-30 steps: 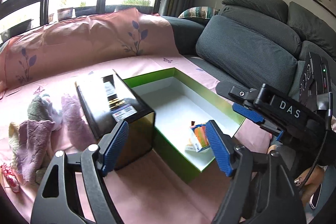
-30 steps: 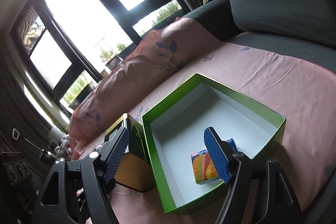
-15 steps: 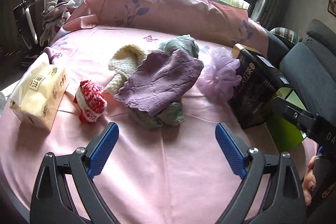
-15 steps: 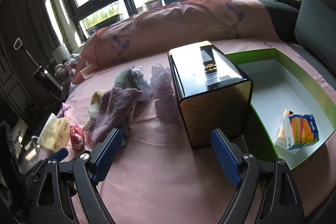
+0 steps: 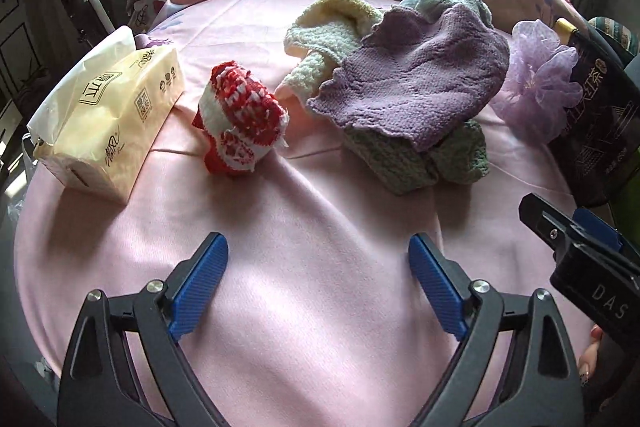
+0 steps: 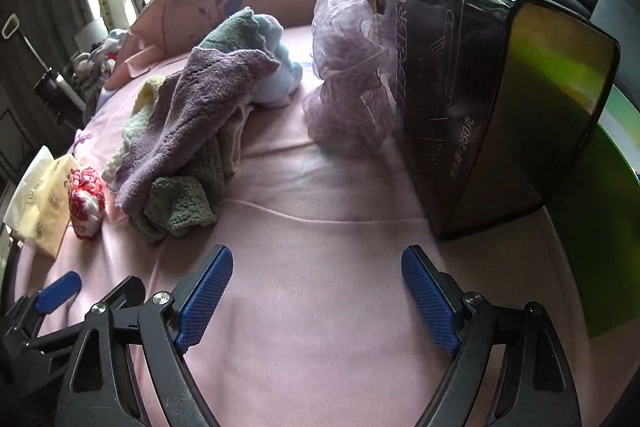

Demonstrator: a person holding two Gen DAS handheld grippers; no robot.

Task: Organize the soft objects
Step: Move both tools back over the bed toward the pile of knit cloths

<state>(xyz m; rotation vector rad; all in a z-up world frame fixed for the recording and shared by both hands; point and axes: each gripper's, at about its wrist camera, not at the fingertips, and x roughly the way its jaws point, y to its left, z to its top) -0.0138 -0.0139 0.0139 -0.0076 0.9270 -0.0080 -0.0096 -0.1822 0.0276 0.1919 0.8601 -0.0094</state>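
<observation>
A pile of knitted cloths lies on the pink sheet: a purple cloth [image 5: 420, 83] on top, a green one [image 5: 416, 155] under it, a cream one [image 5: 328, 27] behind. A red and white knitted piece [image 5: 240, 123] lies to their left. A purple mesh puff [image 5: 540, 83] sits beside the black box. My left gripper [image 5: 318, 281] is open and empty, short of the pile. My right gripper [image 6: 316, 289] is open and empty in front of the purple cloth [image 6: 192, 115] and mesh puff [image 6: 348, 79].
A tissue pack [image 5: 108, 115] lies at the far left. A black and gold box [image 6: 492, 107] stands on the right, with a green box [image 6: 600, 243] behind it. The right gripper shows at the right edge of the left wrist view [image 5: 580, 259].
Both grippers have swung left from the green box to the cloth pile and moved closer to it. Both stay open and empty.
</observation>
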